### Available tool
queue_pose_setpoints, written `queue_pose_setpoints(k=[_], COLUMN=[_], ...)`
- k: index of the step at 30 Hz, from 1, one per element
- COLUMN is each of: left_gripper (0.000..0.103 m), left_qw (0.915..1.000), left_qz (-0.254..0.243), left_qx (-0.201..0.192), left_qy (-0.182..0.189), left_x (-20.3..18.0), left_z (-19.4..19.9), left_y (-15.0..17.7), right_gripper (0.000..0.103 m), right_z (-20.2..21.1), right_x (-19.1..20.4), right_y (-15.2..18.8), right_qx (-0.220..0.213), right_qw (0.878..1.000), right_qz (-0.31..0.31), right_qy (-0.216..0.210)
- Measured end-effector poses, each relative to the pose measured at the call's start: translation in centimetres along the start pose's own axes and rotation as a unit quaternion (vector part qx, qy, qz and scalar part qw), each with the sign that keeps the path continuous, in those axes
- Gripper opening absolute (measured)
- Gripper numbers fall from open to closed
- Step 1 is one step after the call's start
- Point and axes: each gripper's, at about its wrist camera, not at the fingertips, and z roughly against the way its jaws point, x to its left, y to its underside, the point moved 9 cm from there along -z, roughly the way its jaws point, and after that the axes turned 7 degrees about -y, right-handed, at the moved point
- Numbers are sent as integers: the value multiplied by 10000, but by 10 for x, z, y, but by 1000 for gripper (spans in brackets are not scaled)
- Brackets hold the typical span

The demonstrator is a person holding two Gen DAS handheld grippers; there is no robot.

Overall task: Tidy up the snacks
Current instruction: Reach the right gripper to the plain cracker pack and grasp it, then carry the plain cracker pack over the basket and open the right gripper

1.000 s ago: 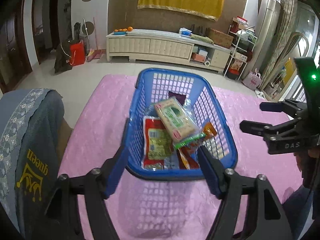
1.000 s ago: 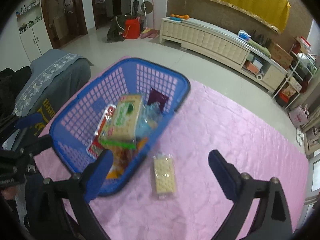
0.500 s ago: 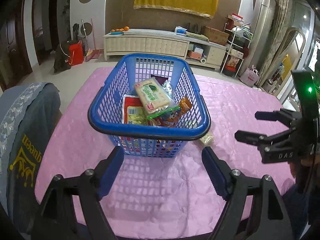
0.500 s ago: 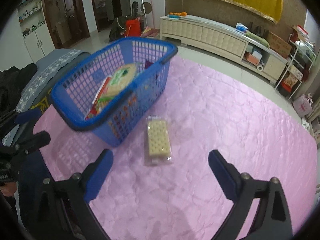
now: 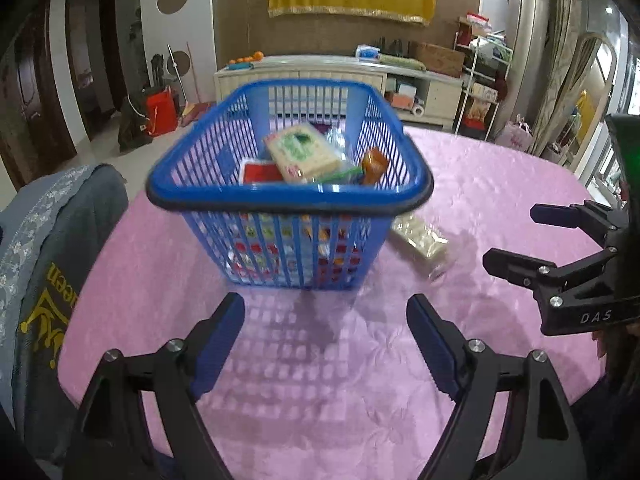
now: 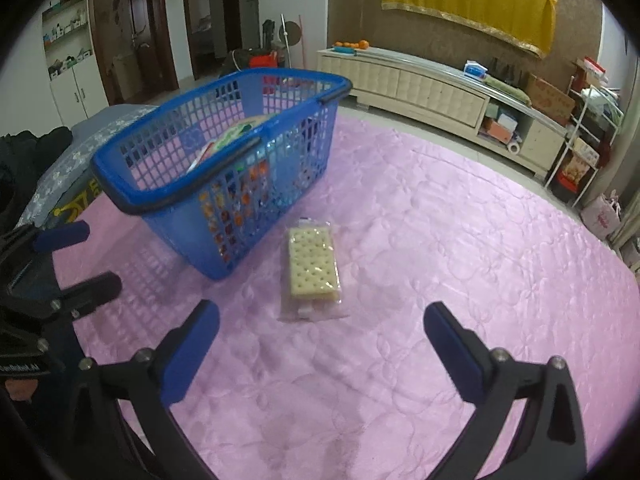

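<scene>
A blue plastic basket (image 5: 288, 200) stands on the pink cloth and holds several snack packs, with a green-and-cream cracker pack (image 5: 302, 152) on top. A clear pack of crackers (image 6: 312, 268) lies flat on the cloth just right of the basket (image 6: 132, 196); the left wrist view shows the same pack (image 5: 420, 236). My left gripper (image 5: 325, 312) hangs in front of the basket, its jaws opening with nothing between them. My right gripper (image 6: 322, 316) sits just short of the loose cracker pack, its jaws opening too and holding nothing. Each gripper also shows in the other's view: the right gripper (image 5: 514, 236), the left gripper (image 6: 96, 258).
The pink quilted cloth (image 5: 500, 184) covers the table. A chair with a grey embroidered cover (image 5: 48, 240) stands at the table's left edge. A long cream cabinet (image 6: 420, 84) and a wire rack (image 6: 584, 140) stand across the floor beyond.
Both grippers have sunk and drawn back from the basket, so it shows from the side instead of from above. The loose cracker pack has come into the left wrist view. Both jaws stand slightly wider.
</scene>
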Motion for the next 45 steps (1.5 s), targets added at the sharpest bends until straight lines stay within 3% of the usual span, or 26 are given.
queue_pose_setpoints(k=[5,8,14,18,26,29,31,37,45], left_gripper=[89,103,103,103,103,103,103,103,103], left_qw=[9998,9995,9991,9990,9987,9984,9983,9984,9990], left_qz=[175,304,423,432,431,485,484,490,397], left_qx=[81,55,50,79,97,71,89,119,-33], left_qy=[44,64,21,-42,-239,-284,-316,-264,-187], left_x=[3,7,13,15,25,27,27,25,16], left_z=[-12,-16,-26,-33,-48,-52,-57,-56,-31], left_y=[6,7,4,4,5,7,8,10,5], right_gripper=[103,103,103,103,101,77,59,48,47], right_z=[-8,-11,-29,-52,-78,-90,-92,-83,-46], right_x=[-3,-3,-5,2,-5,-3,-2,-5,24], right_y=[6,7,6,8,2,5,4,9,31], right_qx=[101,85,182,454,479,692,698,628,590], right_qw=[9999,9999,9997,9979,9971,9953,9954,9961,9972], right_qz=[-65,-65,-78,29,38,191,490,472,279], right_qy=[-61,-103,-141,-468,-597,-655,-434,-397,-368])
